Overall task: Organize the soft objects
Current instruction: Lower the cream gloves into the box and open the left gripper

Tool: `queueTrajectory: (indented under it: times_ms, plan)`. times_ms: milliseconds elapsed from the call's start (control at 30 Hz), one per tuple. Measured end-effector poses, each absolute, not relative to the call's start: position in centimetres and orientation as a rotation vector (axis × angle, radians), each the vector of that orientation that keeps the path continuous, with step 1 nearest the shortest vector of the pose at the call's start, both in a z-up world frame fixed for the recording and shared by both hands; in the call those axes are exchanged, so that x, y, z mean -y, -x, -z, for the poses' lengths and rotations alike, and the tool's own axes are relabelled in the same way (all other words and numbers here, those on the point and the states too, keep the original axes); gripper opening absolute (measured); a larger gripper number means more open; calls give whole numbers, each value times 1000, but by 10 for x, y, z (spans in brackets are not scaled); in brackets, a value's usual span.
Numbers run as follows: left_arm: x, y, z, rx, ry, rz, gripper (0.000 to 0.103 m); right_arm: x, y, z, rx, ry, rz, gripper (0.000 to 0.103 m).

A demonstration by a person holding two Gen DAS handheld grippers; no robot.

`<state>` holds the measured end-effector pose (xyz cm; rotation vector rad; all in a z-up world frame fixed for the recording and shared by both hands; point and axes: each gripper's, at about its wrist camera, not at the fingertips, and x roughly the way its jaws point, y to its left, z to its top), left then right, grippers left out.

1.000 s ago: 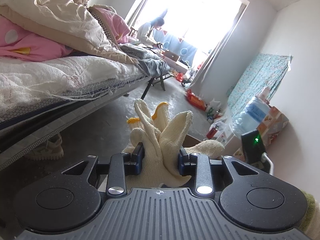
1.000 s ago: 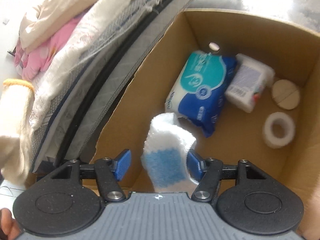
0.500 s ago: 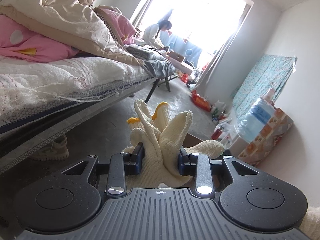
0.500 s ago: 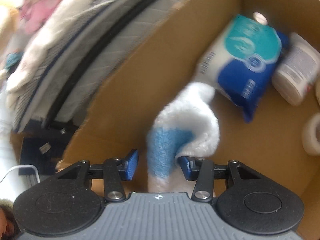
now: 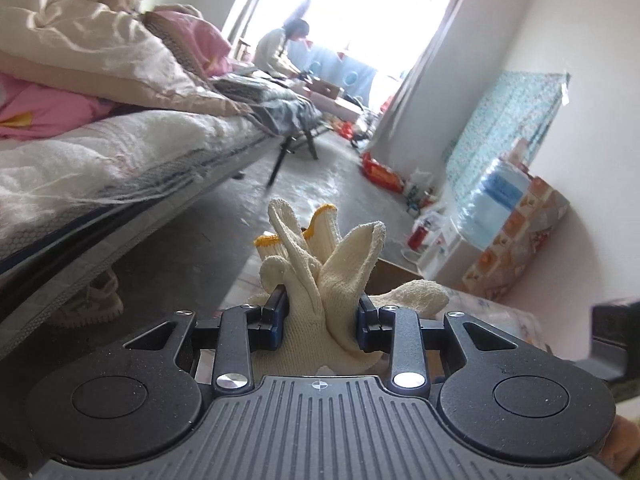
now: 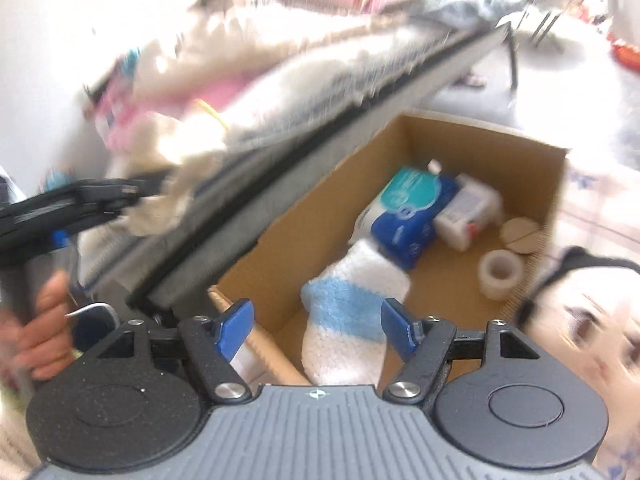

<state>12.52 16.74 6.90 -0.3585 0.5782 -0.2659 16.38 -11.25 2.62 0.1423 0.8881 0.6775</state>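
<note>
1. Left gripper point(image 5: 320, 314): jaws clamped narrow on cream knit gloves point(image 5: 320, 264), held above the floor with the bed point(image 5: 120, 152) at left.
2. Right gripper point(image 6: 316, 320): jaws opening, wide; neither pad presses the blue-and-white fuzzy sock point(image 6: 352, 312) between them.
3. Sock lies at near end of cardboard box point(image 6: 556, 200), just beside blue tissue pack point(image 6: 408, 216); tape roll point(image 6: 502, 274) at right.
4. Right view motion-blurred.
</note>
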Motion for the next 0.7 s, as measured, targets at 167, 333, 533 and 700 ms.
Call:
queueTrajectory:
  times_ms: [167,333,533,700]
  plan:
    - [-131,-158,-60,-744,356,413,32,151,-108,-28,-776,-224,-663,73]
    - [-80,-203,-19,-982,278,479,32,169,-72,-14,-710,-267,-634,73]
    - [-38,-249,49,-1253,205,443,32,185,-59,2,-678,-341,-594,73]
    - [-25,-272,86,-1356,106,372,34,204,-55,18,-679,-399,-576,73]
